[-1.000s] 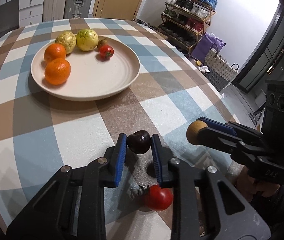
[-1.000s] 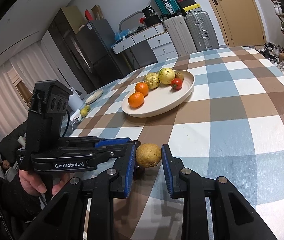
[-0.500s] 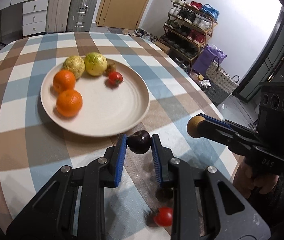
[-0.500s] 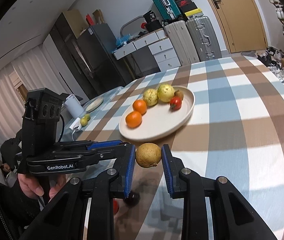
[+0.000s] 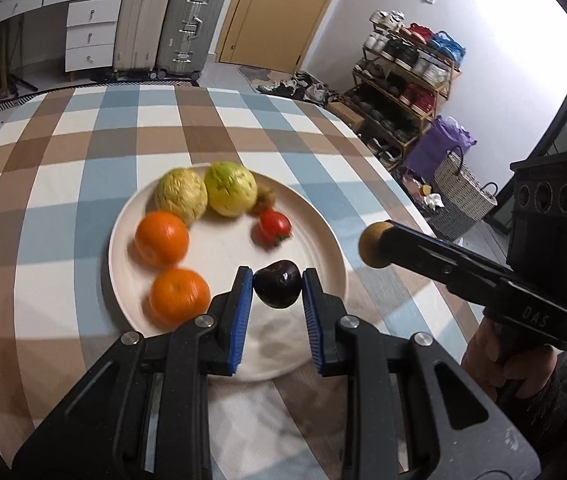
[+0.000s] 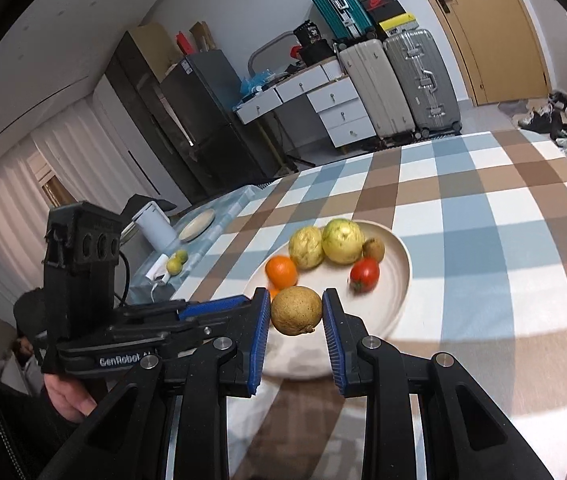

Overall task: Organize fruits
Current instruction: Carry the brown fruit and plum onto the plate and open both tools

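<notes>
Left wrist view: the left gripper [image 5: 277, 286] clamps a dark plum [image 5: 276, 283] above the near right part of a cream plate [image 5: 325, 236] holding oranges, guavas and a tomato.

Right wrist view: the right gripper [image 6: 295, 312] clamps a brownish lemon [image 6: 296, 310] above the plate's near left edge.

Both tools are now raised off the tabletop and carried over the plate [image 5: 331, 248]: the left tool [image 5: 277, 286] brings its dark plum [image 5: 277, 289] above the near rim. The right tool [image 6: 296, 316] brings its brownish lemon [image 6: 296, 315] alongside. The loose tomato below is out of view.
</notes>
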